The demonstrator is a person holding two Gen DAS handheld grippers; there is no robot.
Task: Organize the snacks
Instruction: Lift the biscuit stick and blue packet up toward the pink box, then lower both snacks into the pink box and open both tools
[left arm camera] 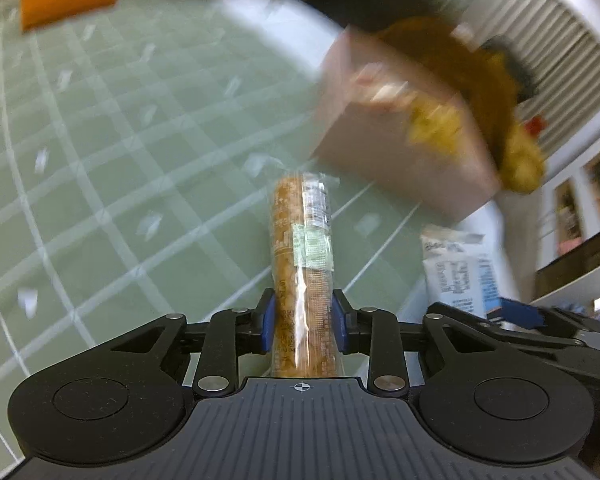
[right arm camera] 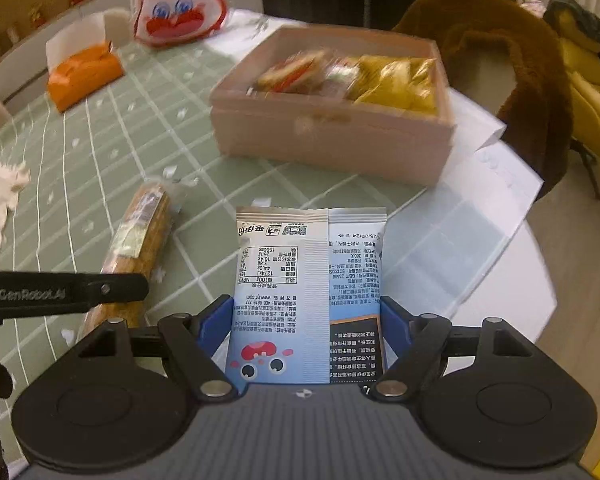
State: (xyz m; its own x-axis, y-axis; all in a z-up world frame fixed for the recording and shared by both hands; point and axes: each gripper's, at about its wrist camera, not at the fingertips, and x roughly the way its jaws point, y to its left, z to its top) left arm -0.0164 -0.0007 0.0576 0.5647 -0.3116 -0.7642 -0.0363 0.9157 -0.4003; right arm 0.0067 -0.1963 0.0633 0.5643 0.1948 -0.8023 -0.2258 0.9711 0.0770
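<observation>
Box (right arm camera: 332, 140) contents show only rightward — yellow packets (right arm camera: 400, 84) inside.

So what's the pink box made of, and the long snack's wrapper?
The pink box looks like matte cardboard or thin wood: flat, dull walls, no shine. The long snack's wrapper, held in the left claw, looks like clear glossy plastic film: it glints and shows the brown snack inside.

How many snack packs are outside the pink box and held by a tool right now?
2. The long cracker sleeve sits between the left tool's fingers, over the green cloth. The blue-white packet sits in the right tool, nearer the pink box. Others inside the box aren't counted.
</observation>
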